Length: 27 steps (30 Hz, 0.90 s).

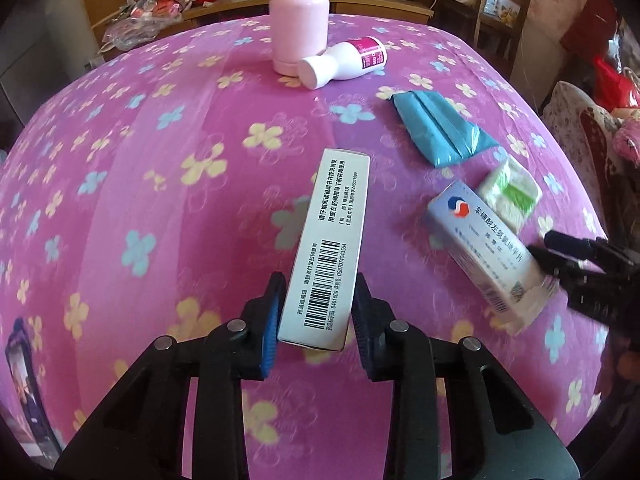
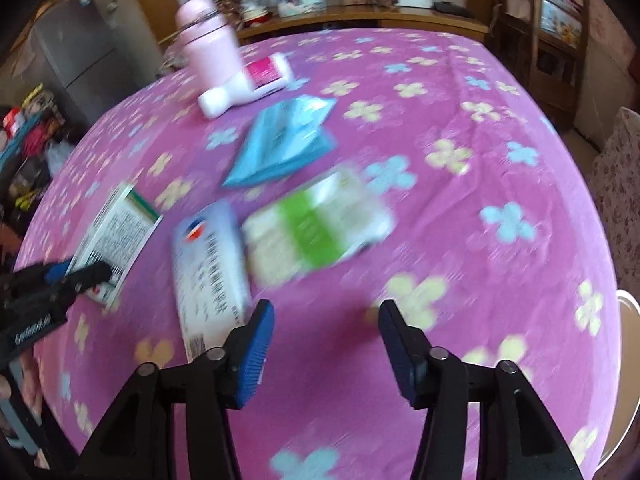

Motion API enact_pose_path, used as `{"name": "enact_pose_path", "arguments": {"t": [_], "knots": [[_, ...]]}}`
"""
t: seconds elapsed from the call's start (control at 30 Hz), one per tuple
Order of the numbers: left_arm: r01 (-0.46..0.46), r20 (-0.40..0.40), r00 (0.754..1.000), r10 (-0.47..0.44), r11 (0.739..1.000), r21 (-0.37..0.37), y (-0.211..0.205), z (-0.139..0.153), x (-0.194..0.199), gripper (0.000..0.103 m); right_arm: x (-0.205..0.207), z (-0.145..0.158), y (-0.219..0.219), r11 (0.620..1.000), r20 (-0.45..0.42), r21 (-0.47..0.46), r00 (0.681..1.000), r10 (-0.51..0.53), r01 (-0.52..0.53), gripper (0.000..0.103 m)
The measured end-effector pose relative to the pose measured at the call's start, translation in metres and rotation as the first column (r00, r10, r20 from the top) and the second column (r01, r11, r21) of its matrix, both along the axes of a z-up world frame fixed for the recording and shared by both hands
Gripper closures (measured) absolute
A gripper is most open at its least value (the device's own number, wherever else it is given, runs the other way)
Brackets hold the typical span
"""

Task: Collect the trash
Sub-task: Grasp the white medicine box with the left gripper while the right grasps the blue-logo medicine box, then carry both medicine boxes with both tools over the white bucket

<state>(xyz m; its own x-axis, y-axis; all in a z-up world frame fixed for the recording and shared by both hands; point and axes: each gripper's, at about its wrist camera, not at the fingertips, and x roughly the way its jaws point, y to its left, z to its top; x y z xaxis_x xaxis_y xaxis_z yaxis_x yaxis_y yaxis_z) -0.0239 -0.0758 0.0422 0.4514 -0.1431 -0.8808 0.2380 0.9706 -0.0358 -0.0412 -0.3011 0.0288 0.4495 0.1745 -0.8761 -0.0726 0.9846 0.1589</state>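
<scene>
Trash on the pink floral cloth point(image 1: 160, 152): left gripper point(image 1: 316, 312) clamps a barcoded white carton point(image 1: 324, 248), sharp only in its view. Right gripper point(image 2: 326, 336) gapes empty, perhaps just beside the blurred blue-white box point(image 2: 208, 264).
</scene>
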Motion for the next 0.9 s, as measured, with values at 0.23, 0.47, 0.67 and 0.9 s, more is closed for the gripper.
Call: {"name": "enact_pose_path", "arguments": {"t": [0.23,0.47,0.67,0.9], "knots": [[-0.021,-0.004,1.0,0.021,1.0,-0.018,0.016,0.004,-0.017,0.079,-0.023,0.013,0.02,0.998,0.019,0.045,0.999,0.03,-0.031,0.049],[-0.033,-0.007,0.999,0.033,0.999,-0.036,0.016,0.003,-0.019,0.078,-0.008,0.024,0.044,0.997,0.041,0.064,0.999,0.028,-0.03,0.036],[-0.065,-0.032,0.998,0.062,0.994,-0.09,0.022,0.001,-0.008,0.078,0.019,0.006,0.071,0.999,-0.007,0.029,0.999,0.045,-0.045,0.036],[-0.097,-0.016,0.995,0.096,0.99,-0.099,0.021,-0.001,0.001,0.078,0.019,-0.006,0.081,0.997,0.028,-0.036,0.998,0.064,-0.063,0.055]]}}
